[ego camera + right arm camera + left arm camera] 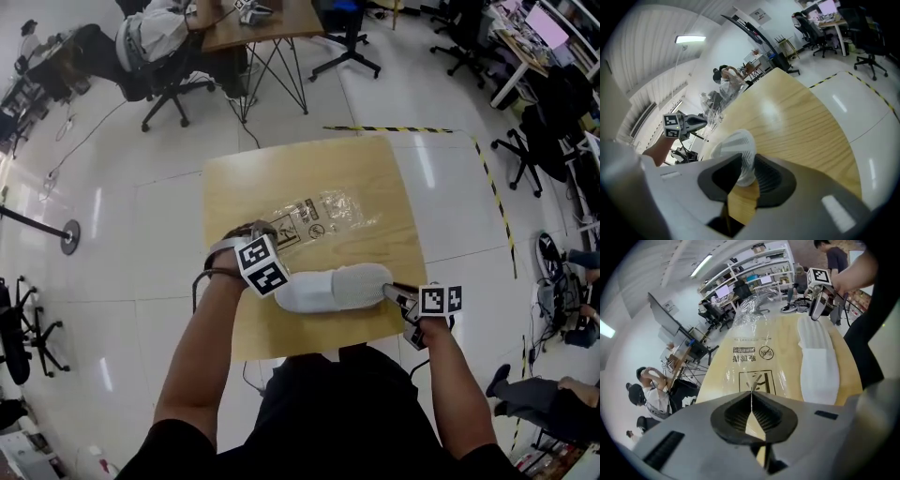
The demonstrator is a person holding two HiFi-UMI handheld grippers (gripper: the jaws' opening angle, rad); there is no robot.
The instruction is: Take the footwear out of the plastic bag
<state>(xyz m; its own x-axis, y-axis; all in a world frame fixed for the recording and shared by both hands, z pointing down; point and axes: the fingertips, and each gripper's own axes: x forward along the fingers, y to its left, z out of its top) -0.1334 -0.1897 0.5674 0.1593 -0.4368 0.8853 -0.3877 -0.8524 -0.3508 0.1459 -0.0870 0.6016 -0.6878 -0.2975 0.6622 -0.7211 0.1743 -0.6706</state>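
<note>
A white slipper point(333, 288) lies on the wooden table point(375, 187) near its front edge, beside the bag rather than inside it. My right gripper point(389, 292) is shut on the slipper's right end; in the right gripper view the slipper point(733, 146) sits pinched between the pads. The clear plastic bag point(323, 217) with black print lies flat in the middle of the table. My left gripper point(255, 231) is shut on the bag's near-left edge, and a thin fold of film point(751, 397) shows between its closed jaws. The slipper point(818, 359) lies to the right of the bag point(754, 333).
The table's front edge point(319, 349) runs close to the person's body. Yellow-black tape point(492, 183) marks the floor to the right. Office chairs point(164, 89) and a desk point(258, 23) stand beyond the table, with a seated person point(727, 79) in the background.
</note>
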